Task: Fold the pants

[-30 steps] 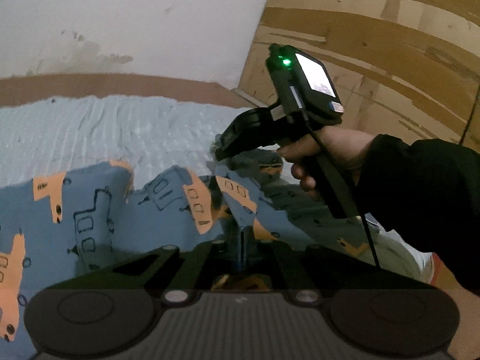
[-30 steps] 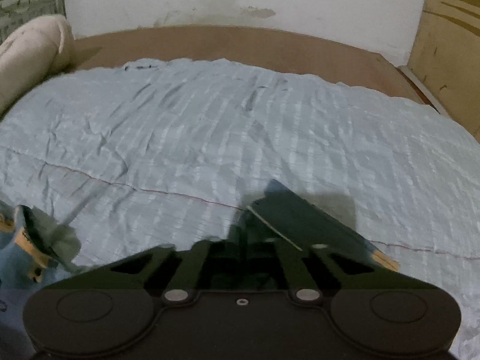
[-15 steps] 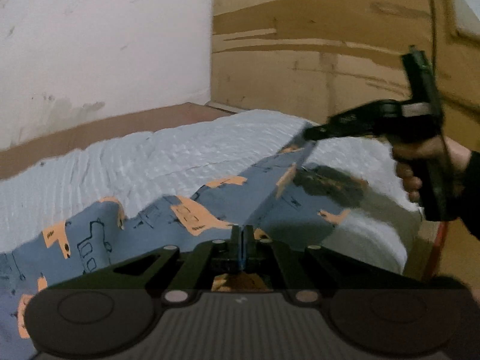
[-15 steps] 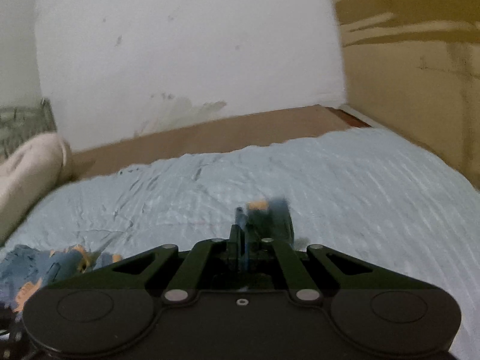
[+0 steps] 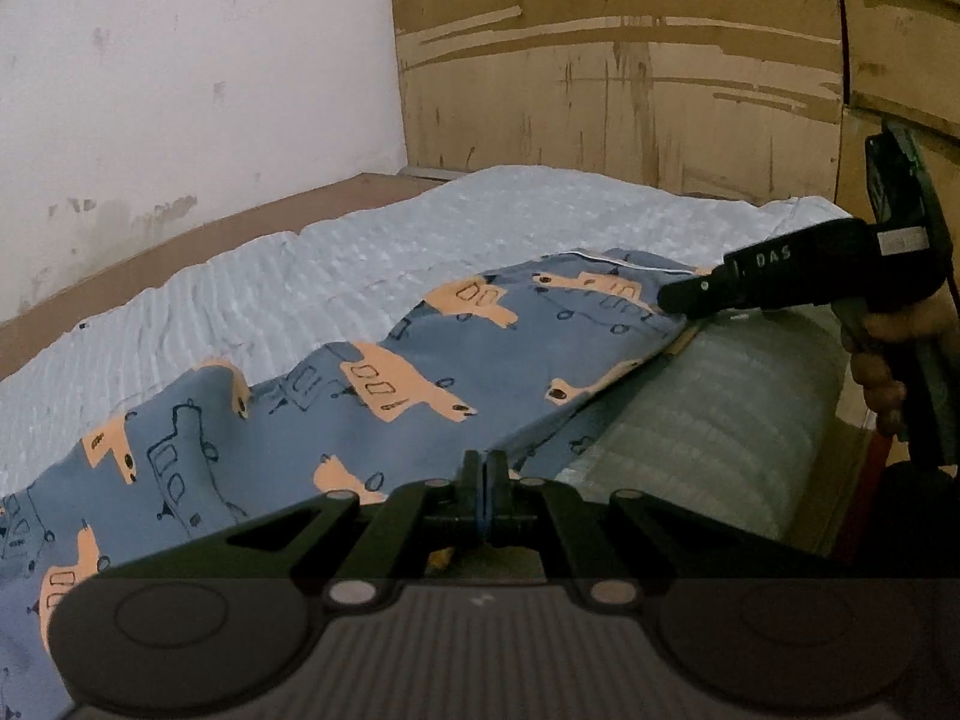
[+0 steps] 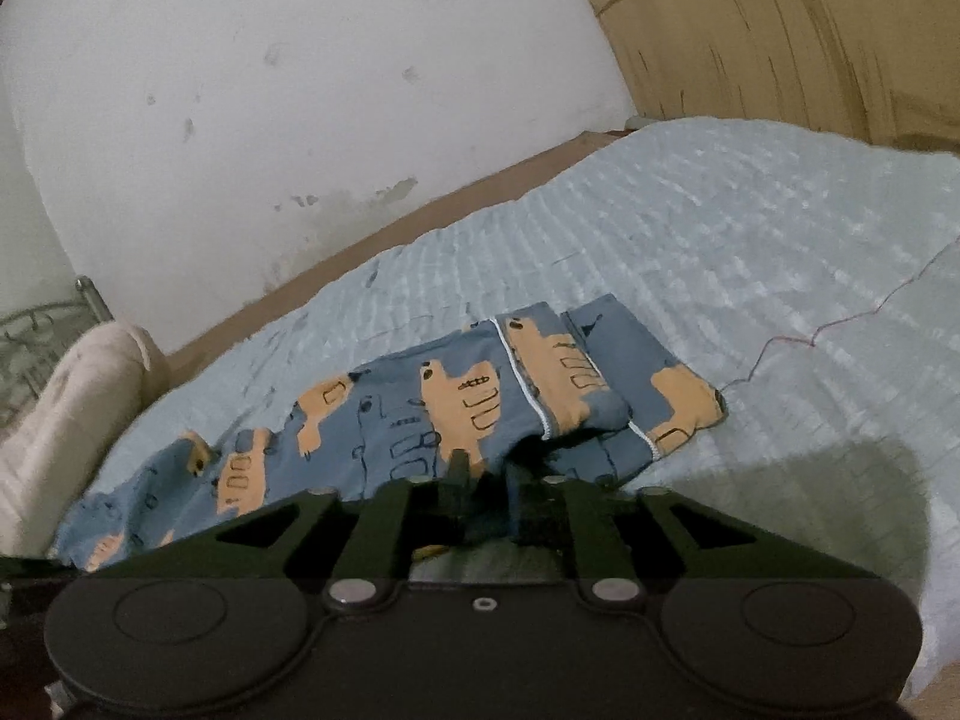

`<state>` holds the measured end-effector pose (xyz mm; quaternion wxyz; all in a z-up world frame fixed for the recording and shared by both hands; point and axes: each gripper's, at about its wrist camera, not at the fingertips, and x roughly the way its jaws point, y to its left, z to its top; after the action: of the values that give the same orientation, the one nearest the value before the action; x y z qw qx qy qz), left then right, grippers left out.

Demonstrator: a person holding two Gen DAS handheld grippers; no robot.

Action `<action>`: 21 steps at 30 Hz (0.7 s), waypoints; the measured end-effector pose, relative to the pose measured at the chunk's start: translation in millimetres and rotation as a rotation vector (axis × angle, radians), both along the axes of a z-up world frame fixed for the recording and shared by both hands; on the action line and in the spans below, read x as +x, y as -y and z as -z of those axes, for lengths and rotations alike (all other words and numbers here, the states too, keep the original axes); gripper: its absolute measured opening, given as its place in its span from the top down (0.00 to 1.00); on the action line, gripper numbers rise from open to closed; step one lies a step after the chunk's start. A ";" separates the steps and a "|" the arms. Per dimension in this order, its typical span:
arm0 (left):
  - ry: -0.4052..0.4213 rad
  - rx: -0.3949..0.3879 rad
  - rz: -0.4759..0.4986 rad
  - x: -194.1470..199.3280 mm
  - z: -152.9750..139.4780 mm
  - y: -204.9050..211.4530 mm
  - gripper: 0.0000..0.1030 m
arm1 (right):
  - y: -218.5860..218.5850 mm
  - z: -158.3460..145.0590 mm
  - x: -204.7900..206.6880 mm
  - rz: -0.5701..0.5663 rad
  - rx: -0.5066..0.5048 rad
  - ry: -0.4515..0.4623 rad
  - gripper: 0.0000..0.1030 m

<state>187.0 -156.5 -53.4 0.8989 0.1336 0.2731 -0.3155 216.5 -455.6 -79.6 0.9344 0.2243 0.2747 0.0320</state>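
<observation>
The bed (image 6: 750,252) fills the middle of both frames; the pants (image 6: 420,420), soft, light and limp, lie across its lower centre, best pinched at hems or waistband; the left hand-held gripper (image 5: 487,468) is clamped on their near edge; the right hand-held gripper (image 6: 487,474) has just been opening, cloth loose between its jaws.

dim indoor light, soft grainy focus, fisheye bending and dark corners; a shadow falls on the bedspread (image 6: 840,480).
</observation>
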 end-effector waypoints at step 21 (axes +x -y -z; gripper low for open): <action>0.000 -0.004 -0.024 0.2 -4.3 8.6 1.00 | 36.3 -5.6 24.8 0.125 -0.009 0.058 0.95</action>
<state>187.2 -165.1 -49.2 0.9028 0.1286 0.2743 -0.3054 241.3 -491.8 -74.0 0.9432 0.2359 0.2330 -0.0210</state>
